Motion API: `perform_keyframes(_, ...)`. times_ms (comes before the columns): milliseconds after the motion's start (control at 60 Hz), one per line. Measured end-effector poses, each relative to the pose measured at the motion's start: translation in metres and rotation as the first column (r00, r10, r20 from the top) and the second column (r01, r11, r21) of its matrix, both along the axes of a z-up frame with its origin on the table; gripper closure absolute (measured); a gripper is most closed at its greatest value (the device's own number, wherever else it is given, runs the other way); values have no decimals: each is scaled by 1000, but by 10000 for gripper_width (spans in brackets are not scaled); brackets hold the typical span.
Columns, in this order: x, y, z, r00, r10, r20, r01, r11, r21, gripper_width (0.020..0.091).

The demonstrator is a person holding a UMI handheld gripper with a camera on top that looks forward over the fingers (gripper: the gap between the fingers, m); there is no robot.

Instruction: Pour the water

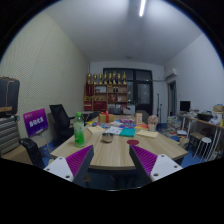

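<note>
**Gripper holds off from table as water pour awaits its first reach**

I have the gripper (113,162) raised at the near end of a long wooden table (110,152), its two fingers spread wide with nothing between the purple pads (79,160). A green bottle (79,130) stands on the table's left side, beyond the left finger and well apart from it, upright, its long axis vertical and its neck pointing at the ceiling. Small cups or jars (107,137) sit near the middle of the table, though from here I cannot say for certain which would receive the water. By my reading the approach has not begun: the next move calls for me to swing left, advance over the tabletop, and bring the open fingers level with the bottle's body before closing.
</note>
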State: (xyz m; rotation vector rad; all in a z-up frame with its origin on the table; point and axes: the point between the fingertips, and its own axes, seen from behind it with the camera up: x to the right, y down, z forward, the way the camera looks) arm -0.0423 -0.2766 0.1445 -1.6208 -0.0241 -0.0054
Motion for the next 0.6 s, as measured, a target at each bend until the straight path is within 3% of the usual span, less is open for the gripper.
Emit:
perform_keyframes(283,-6,21,-3,1000,5,-8,-5,1000,-1,275)
perform_keyframes(600,-134,142,0,989,147,20,-147,988,38,278)
